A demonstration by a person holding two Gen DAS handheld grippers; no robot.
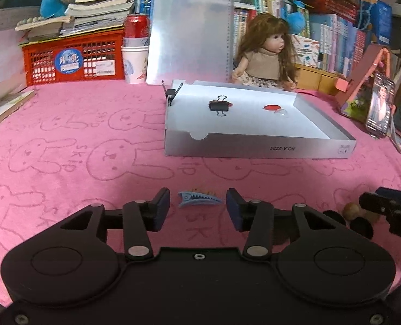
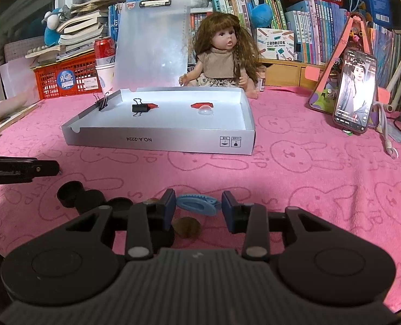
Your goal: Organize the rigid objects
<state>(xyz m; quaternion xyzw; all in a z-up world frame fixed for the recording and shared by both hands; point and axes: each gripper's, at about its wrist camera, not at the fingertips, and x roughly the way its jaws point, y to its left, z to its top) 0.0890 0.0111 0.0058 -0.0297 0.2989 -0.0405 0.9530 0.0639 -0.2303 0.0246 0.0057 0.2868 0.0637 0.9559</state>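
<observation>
Both jaws stand wide and empty, the right gripper (image 2: 197, 208) bracketing the blue hair clip (image 2: 196, 204) and the left gripper (image 1: 197, 210) facing it (probably readying a lift) on pink bunny cloth (image 2: 309, 178) near the silver box (image 2: 159, 142), bookshelves (image 2: 309, 27) behind that box.

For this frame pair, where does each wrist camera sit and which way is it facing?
Left wrist: low over the pink cloth, facing the silver tray and doll; the open left gripper brackets a blue hair clip; the right gripper's tip shows at the right edge.
Right wrist: same low height and heading; the open right gripper brackets a blue hair clip.
Shared: tray, binder clip, doll, phone.
</observation>
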